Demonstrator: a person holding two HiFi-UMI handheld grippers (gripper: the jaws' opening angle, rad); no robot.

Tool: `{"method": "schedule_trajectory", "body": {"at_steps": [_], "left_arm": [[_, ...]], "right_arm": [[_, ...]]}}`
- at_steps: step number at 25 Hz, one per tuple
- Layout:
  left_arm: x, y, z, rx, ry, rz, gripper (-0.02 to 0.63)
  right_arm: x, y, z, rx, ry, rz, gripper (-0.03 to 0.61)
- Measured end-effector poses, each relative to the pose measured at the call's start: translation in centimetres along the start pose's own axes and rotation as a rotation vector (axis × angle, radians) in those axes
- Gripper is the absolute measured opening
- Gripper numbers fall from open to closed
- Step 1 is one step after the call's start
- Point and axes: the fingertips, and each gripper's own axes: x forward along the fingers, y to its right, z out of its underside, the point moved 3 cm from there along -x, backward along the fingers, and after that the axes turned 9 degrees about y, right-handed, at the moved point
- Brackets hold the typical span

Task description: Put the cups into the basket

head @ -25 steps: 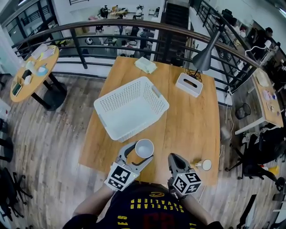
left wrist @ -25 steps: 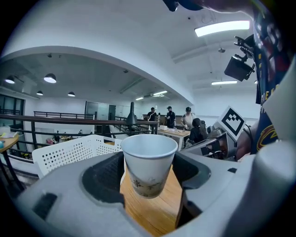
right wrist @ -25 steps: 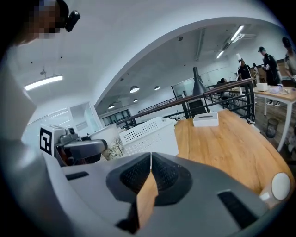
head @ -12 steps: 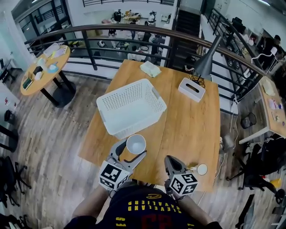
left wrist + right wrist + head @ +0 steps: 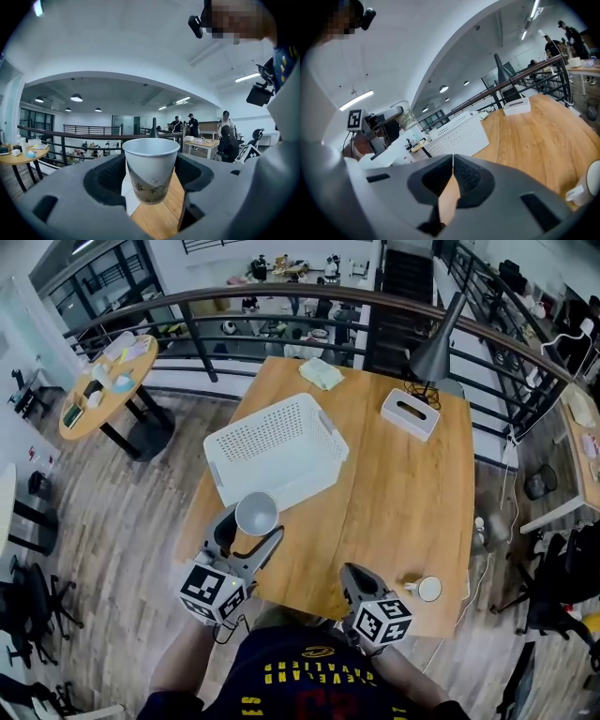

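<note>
The wooden bench [image 5: 403,502] carried the white perforated basket [image 5: 272,451] on its left half. The left gripper [image 5: 251,527] was raised over the bench's near left edge, close to the basket's near side, its fingers [image 5: 197,173] clamped on an upright paper cup [image 5: 150,171]. The right gripper [image 5: 352,571] hung low at the near edge with its fingers [image 5: 464,173] pressed together on nothing. A second cup [image 5: 428,589] sat on the bench just right of it.
</note>
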Motion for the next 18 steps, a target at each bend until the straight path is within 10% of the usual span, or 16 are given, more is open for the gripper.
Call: {"method": "schedule_trajectory", "body": {"at_steps": [18], "left_arm": [[10.5, -10.4, -3.3, 0.053, 0.082, 0.055, 0.336]], "right_arm": [[5.3, 2.0, -2.2, 0.001, -0.002, 0.123, 0.017]]}}
